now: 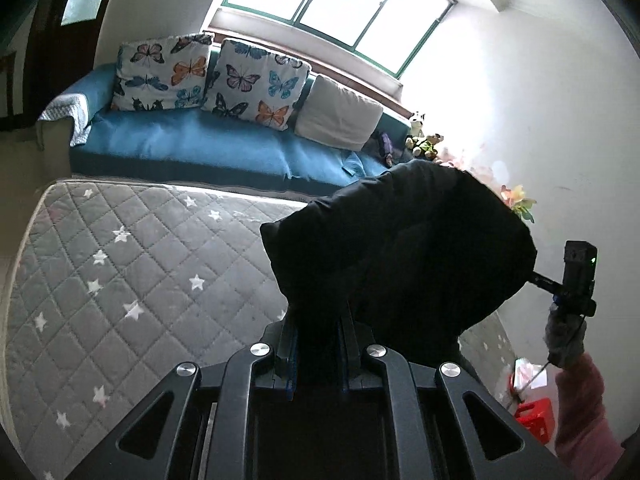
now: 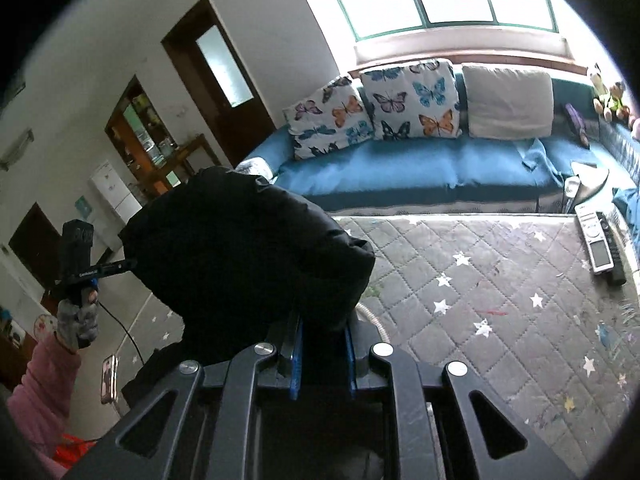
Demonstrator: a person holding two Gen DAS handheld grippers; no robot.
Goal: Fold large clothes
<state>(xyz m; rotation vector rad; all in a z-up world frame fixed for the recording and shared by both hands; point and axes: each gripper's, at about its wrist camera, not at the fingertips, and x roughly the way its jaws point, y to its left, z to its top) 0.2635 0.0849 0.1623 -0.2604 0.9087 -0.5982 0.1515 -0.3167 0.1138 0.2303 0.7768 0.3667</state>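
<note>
1. My left hand-held gripper sits at the lower centre of the left wrist view, its blue-padded fingers drawn close and pinching a fold of the black padded garment.
2. My right hand-held gripper sits at the lower centre of the right wrist view, likewise pinching the same garment between its pads.
3. The garment hangs in a bunched dark mass in front of both cameras, lifted above the grey quilted star-print mattress. Its lower part is hidden behind the gripper bodies.
4. Left wrist view only: my right hand, gloved in grey with a pink sleeve, at the right edge; a red crate in the lower right; artificial flowers against the wall.
5. Right wrist view only: my left hand at the left edge; a brown door in the upper left; two remote controls on the mattress at the right; a phone in the lower left.
6. Both views: the blue sofa under the window, with butterfly cushions.
</note>
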